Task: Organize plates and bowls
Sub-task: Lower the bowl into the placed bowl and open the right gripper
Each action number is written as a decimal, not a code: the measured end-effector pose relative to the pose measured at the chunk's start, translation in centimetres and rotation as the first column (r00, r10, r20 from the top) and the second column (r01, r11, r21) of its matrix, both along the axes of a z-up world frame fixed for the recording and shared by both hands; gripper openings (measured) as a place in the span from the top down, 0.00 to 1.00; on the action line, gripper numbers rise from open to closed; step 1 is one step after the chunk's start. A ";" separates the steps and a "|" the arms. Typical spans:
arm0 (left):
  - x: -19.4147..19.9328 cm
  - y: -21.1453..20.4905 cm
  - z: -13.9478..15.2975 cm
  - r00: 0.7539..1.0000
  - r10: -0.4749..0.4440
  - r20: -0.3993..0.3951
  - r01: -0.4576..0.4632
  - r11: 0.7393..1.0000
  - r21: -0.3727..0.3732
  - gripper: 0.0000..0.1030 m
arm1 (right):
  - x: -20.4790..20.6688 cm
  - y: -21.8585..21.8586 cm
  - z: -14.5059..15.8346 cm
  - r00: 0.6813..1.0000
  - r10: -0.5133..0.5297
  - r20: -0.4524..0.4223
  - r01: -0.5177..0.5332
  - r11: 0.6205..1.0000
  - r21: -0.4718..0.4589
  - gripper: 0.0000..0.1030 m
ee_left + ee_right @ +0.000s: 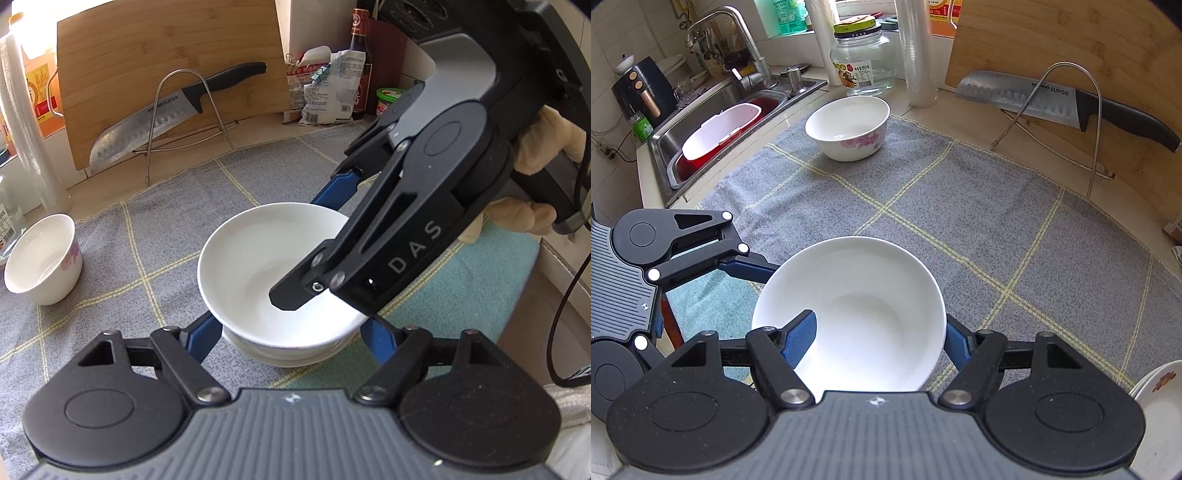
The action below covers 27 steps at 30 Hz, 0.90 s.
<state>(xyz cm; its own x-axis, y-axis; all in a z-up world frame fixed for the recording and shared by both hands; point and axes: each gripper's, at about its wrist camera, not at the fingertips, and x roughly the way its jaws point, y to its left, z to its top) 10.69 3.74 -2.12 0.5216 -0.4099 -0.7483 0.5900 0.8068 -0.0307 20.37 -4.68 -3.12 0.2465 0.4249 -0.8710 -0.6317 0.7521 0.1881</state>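
Note:
A plain white bowl (255,254) (860,291) sits nested on a stack of white bowls (288,356) on the grey checked cloth (997,221). My right gripper (301,251) (881,325) reaches down from the upper right of the left wrist view. One of its fingers hangs inside the top bowl and the other is outside its rim; the pads do not visibly press, so it is open. My left gripper (291,326) (713,295) has a blue finger on each side of the lower stack, shut on it under the top bowl's rim. A flowered bowl (44,258) (849,125) stands apart.
A knife (166,114) leans on a wire stand against a bamboo board at the back. The sink (661,147) with a red tub lies beyond the cloth's left edge. A glass jar (860,59) stands behind the flowered bowl. Flowered plates (1156,391) sit at the right. A teal cloth (461,288) adjoins the grey one.

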 end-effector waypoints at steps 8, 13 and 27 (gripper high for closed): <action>0.2 -0.4 -0.3 1.000 -0.004 -0.015 0.005 1.000 0.008 0.21 | 0.1 -0.2 -0.5 1.000 -0.006 -0.014 0.006 1.000 0.000 0.25; 0.3 -0.4 -0.3 1.000 -0.002 -0.020 0.002 1.000 0.008 0.21 | 0.1 -0.2 -0.6 1.000 -0.007 -0.016 0.007 1.000 0.002 0.25; 0.4 -0.4 -0.8 1.000 -0.007 -0.018 0.007 0.999 0.038 0.20 | 0.3 -0.2 -0.7 1.000 -0.007 -0.013 0.007 1.000 -0.004 0.20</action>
<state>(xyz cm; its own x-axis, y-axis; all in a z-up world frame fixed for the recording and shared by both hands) 11.08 3.31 -2.88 0.5053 -0.3847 -0.7725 0.5954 0.8034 -0.0106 20.67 -4.89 -3.79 0.2379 0.4194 -0.8761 -0.6236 0.7574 0.1933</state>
